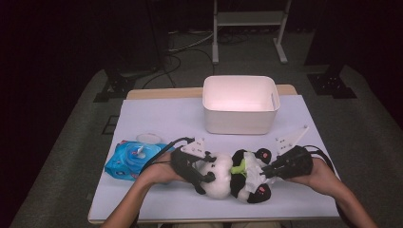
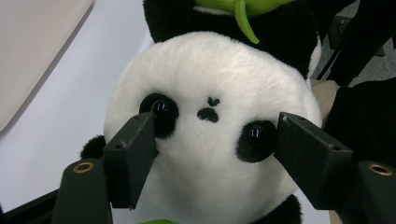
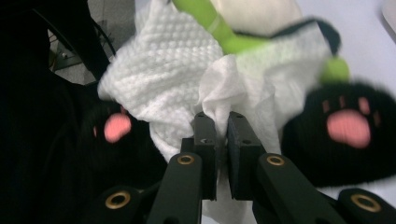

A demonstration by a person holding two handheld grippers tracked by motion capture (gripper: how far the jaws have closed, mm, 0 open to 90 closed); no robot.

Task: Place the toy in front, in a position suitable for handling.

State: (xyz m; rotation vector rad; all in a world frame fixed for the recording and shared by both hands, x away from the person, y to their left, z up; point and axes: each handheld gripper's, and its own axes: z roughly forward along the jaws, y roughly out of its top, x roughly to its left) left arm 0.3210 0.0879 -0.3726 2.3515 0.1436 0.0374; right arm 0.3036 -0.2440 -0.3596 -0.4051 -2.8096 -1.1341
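A black-and-white plush panda (image 1: 223, 183) lies on its back near the table's front edge, with a green stalk (image 1: 241, 167) on its chest. My left gripper (image 1: 202, 172) is on the panda's head: in the left gripper view its jaws (image 2: 215, 135) press into the white face (image 2: 210, 158), one beside each eye. My right gripper (image 1: 267, 170) is shut on a white textured wipe (image 3: 168, 74) that lies crumpled over the panda's belly between its pink-soled feet (image 3: 348, 126). In the right gripper view the jaws (image 3: 220, 119) pinch a fold of that wipe.
A white plastic bin (image 1: 240, 118) stands at the back middle of the pale table cover (image 1: 157, 118). A blue pack of wet wipes (image 1: 128, 161) lies at the left beside my left hand, with a small white lid (image 1: 148, 138) behind it. Metal stand legs (image 1: 249, 28) rise beyond the table.
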